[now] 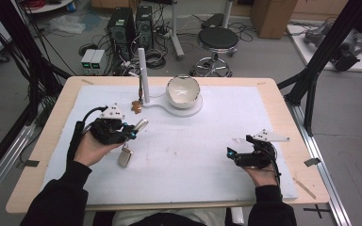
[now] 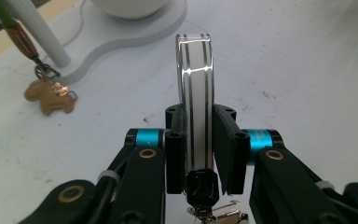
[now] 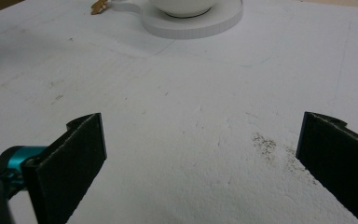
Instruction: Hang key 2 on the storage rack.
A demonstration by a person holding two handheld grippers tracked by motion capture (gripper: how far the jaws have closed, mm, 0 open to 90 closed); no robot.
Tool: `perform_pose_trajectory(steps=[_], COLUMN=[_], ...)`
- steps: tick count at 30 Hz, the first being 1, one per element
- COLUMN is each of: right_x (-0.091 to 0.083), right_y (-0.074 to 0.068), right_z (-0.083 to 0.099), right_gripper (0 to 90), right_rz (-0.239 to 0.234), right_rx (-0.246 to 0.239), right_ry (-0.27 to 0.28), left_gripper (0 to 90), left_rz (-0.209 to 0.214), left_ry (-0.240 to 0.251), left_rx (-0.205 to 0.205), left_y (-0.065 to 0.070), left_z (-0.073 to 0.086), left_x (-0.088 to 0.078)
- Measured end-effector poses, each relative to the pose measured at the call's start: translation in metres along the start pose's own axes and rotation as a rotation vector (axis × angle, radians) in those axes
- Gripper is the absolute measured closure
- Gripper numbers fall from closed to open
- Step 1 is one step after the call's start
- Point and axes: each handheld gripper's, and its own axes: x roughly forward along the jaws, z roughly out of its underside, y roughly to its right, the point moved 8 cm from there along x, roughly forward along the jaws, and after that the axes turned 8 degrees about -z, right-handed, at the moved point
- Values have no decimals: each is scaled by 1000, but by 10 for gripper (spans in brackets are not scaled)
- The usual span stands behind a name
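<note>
Left tongs pinch the flat sides of a white banded key fob, held on edge above the white mat, in front of and left of the bowl stand. Right tongs stand spread, nothing between them, over bare mat well in front of and right of that stand, near the table edge.

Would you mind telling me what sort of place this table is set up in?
Probably a robotics lab: computer towers and loose cables lie on the floor behind the table, beside a black stool.
</note>
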Motion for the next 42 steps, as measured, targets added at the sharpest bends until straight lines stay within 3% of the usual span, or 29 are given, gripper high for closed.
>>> perform_pose_trajectory(steps=[8, 11, 29, 42], right_x=[0, 0, 1, 0], right_y=[0, 0, 0, 0], right_z=[0, 0, 0, -1], right_gripper=[5, 5, 5, 5], right_rz=[-2, -1, -1, -14], right_rx=[1, 2, -3, 13], right_ry=[-1, -1, -4, 11], left_gripper=[753, 754, 755, 755], left_rz=[-15, -25, -44, -58], left_ry=[47, 44, 103, 126], left_rx=[-25, -22, -20, -36], left_y=[-21, -27, -48, -58], left_z=[-21, -26, -76, -100], left_x=[-12, -14, -25, -25])
